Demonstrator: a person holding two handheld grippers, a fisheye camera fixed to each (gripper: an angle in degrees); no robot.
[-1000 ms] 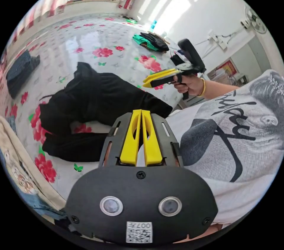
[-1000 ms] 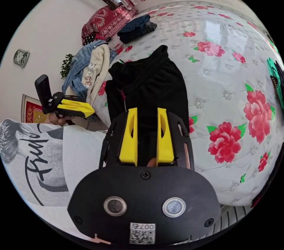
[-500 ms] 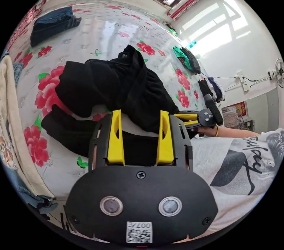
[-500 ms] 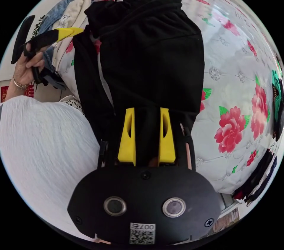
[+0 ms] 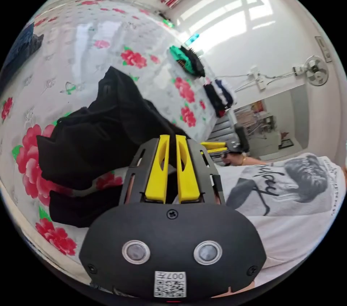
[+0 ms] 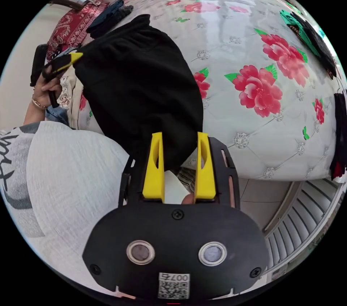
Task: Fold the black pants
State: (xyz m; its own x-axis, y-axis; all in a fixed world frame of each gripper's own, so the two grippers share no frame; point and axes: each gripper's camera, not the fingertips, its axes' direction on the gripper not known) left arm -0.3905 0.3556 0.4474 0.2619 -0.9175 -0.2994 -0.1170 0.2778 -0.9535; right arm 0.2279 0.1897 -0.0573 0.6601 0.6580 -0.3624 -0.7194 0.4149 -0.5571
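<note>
The black pants (image 5: 101, 128) lie bunched on the flowered bed (image 5: 90, 38), one end drawn toward the near edge. My left gripper (image 5: 172, 137) is shut, with a strip of the black cloth pinched between its yellow jaws. In the right gripper view the same gripper (image 6: 74, 57), held by a hand, grips a corner of the pants (image 6: 137, 78). My right gripper (image 6: 179, 136) is open at the bed's edge, and the cloth's lower end hangs between its jaw tips. It also appears beyond the pants as the right gripper (image 5: 213, 146).
Folded dark blue clothes (image 6: 108, 18) and a red pillow (image 6: 72, 27) sit at the far side. A green and black item (image 5: 186, 62) lies near another edge. The person's white printed shirt (image 5: 289, 194) is close beside both grippers. Tiled floor (image 6: 274, 194) lies below the bed.
The left gripper's jaws, wide apart half a second ago, have shut on the pants. The right gripper has drawn back to the bed's edge, its jaws still apart.
</note>
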